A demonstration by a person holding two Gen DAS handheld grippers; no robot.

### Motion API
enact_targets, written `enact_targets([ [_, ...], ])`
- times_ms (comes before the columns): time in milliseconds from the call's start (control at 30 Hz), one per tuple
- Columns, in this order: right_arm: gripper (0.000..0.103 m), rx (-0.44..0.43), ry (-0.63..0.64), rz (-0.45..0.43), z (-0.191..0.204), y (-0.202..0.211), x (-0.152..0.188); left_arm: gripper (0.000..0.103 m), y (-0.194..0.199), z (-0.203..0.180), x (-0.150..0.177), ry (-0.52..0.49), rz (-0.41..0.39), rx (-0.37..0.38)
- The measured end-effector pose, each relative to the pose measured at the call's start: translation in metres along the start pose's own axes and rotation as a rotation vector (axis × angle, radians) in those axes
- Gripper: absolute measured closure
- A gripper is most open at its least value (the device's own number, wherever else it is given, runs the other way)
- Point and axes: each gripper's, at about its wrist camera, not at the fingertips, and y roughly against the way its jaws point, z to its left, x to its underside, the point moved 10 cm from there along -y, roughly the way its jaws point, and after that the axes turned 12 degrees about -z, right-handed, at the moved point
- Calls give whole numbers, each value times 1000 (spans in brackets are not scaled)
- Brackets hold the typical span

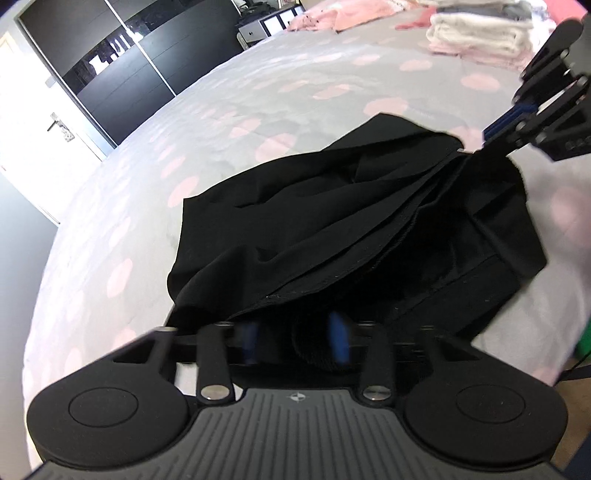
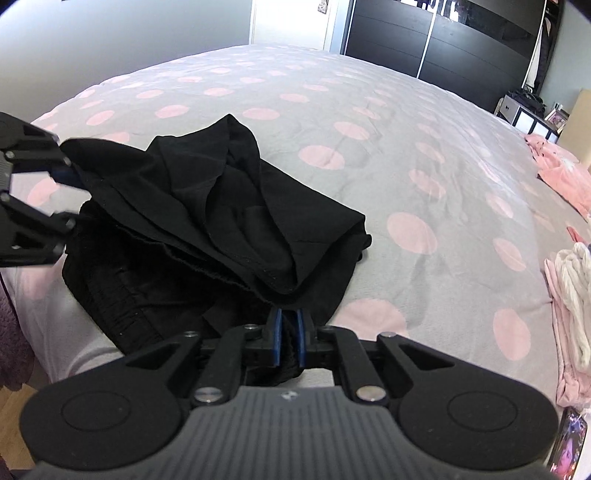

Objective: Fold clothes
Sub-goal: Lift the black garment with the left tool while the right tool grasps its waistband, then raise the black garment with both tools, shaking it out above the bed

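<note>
On the far left of the room a white door [image 1: 44,122] stands beside a dark wardrobe [image 1: 122,55] with sliding panels. In front of them spreads the bed [image 2: 369,122], covered in grey with pink dots.

Near the front edge of that cover lies the black garment [image 2: 229,206], bunched in loose folds, with a stitched hem running across it and a ribbed waistband showing underneath on the left.

The left gripper [image 2: 68,188] reaches in at the garment's left end. Its blue pads are drawn close with black cloth bunched between them; in its own camera the left gripper [image 1: 295,339] is blurred, the pads stand a little apart and fabric fills the gap, so it looks pinched on the cloth.

The right gripper [image 2: 290,339] sits at the garment's near right end. Its blue pads stand nearly together, clamped on a thin fold of the black fabric that rises straight out of them. From the other camera this same right gripper [image 1: 476,146] shows at the garment's raised corner, the cloth drawn up to its tips.

Further right, a folded stack of white and pink clothes [image 1: 480,33] rests on the bed, well apart from the black garment, with loose pink clothing [image 2: 565,170] behind it.
</note>
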Motion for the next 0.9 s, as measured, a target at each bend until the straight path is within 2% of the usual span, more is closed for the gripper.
enact_targets([
  [100,83,-4,-14,2,-4,0,1,89,-1,5,-3,57,-8,5],
  [133,74,-4,-18,5,-4,0,2,91,0,6,-4,68,-12,7],
  [167,71,-10,-14,7,-2,-1,3,91,1,6,-5,70,-16,7],
  [300,69,-49,23,19,11,-4,9,94,4,10,-12,92,-55,-14],
  [433,71,-11,106,37,17,-9,18,96,16,19,-25,119,-120,-56],
  [533,70,-7,62,30,12,-6,15,96,28,24,-38,150,-164,-62],
  [667,63,-9,48,12,12,0,13,96,41,27,-60,107,-207,-82],
  [900,63,2,49,-7,12,2,11,96,49,47,-81,93,-233,-103],
])
